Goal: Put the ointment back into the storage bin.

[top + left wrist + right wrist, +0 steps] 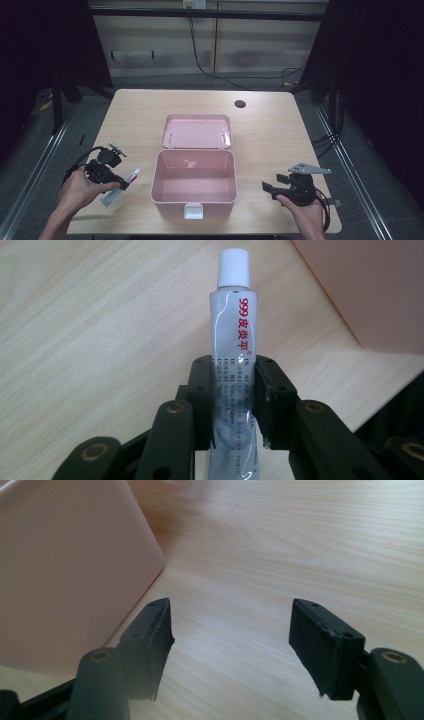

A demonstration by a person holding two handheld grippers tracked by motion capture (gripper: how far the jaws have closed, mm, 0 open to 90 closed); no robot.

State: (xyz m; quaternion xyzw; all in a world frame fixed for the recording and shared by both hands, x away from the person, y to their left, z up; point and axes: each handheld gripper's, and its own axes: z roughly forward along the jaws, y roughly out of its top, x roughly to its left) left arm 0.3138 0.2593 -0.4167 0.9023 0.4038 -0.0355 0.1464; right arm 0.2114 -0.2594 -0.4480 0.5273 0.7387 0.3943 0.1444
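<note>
A pink plastic box (pixel 192 210) stands open at the table's middle front, its lid (pixel 197 131) laid back behind it. My left gripper (pixel 121 185), left of the box, is shut on a grey ointment tube (pixel 234 335) with a white cap and red lettering. In the high view the tube (pixel 122 187) slants just above the tabletop, cap toward the box. The box's pink wall (pixel 370 285) shows beyond the tube. My right gripper (pixel 270 187) sits right of the box near the front edge. Its jaws stand open with nothing between them, over bare wood beside the box wall (pixel 65 575).
The wooden table (pixel 270 130) has a round cable hole (pixel 240 104) at the back right. The box's inside looks bare, and its white latch (pixel 193 212) faces the front edge. Dark floor and cables lie beyond the table.
</note>
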